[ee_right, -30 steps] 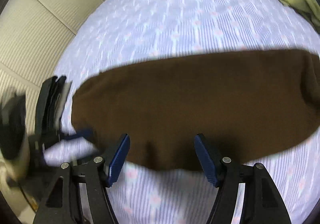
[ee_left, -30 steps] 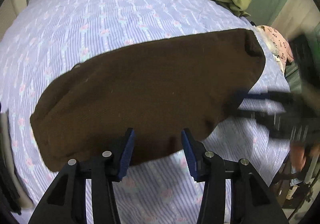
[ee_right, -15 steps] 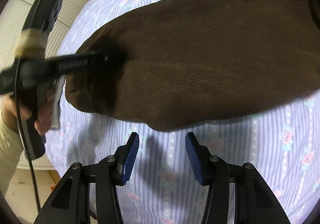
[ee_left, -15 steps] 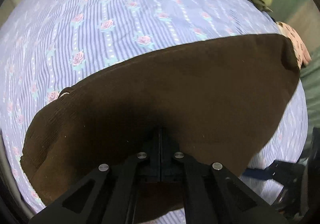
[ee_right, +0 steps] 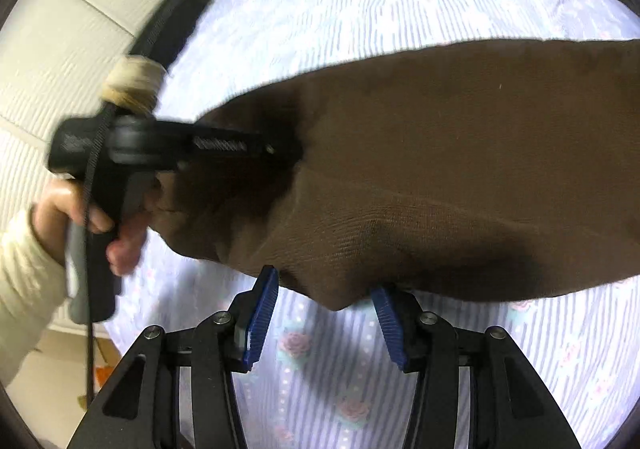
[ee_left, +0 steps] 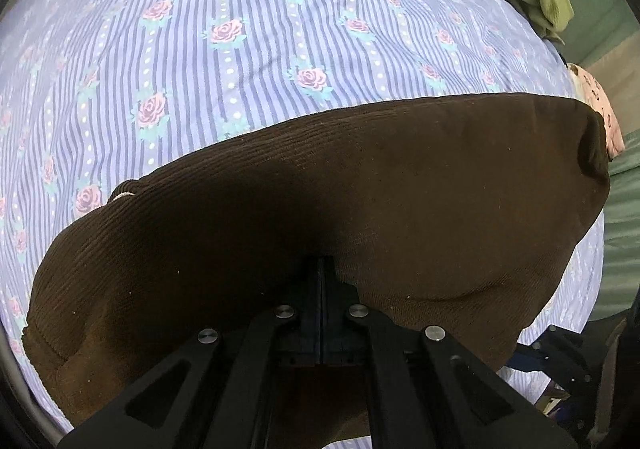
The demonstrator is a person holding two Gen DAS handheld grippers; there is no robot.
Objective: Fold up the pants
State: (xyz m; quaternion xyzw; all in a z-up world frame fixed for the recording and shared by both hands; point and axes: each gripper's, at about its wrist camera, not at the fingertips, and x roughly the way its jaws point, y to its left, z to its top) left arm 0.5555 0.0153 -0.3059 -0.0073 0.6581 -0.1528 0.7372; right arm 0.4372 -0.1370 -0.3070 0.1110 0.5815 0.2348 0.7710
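Left wrist view: left gripper [ee_left: 321,269] pinched tight on pants [ee_left: 400,209].
Right gripper [ee_right: 324,313]: jaws wide, straddling the near hem.
Pants: flat on striped bedsheet [ee_left: 240,49].

Left gripper [ee_left: 320,269]: jaws pressed fully together, clamped on brown fabric; seen side-on from the right wrist view [ee_right: 280,151], body roughly horizontal.
Left hand [ee_right: 86,215]: wrapped around the left gripper's handle, fingers curled at the trigger; cream sleeve at the wrist.
Right gripper [ee_right: 326,313]: jaws spread apart, blue pads [ee_right: 262,323] facing each other, tips at the fabric's near edge, nothing clamped between them.
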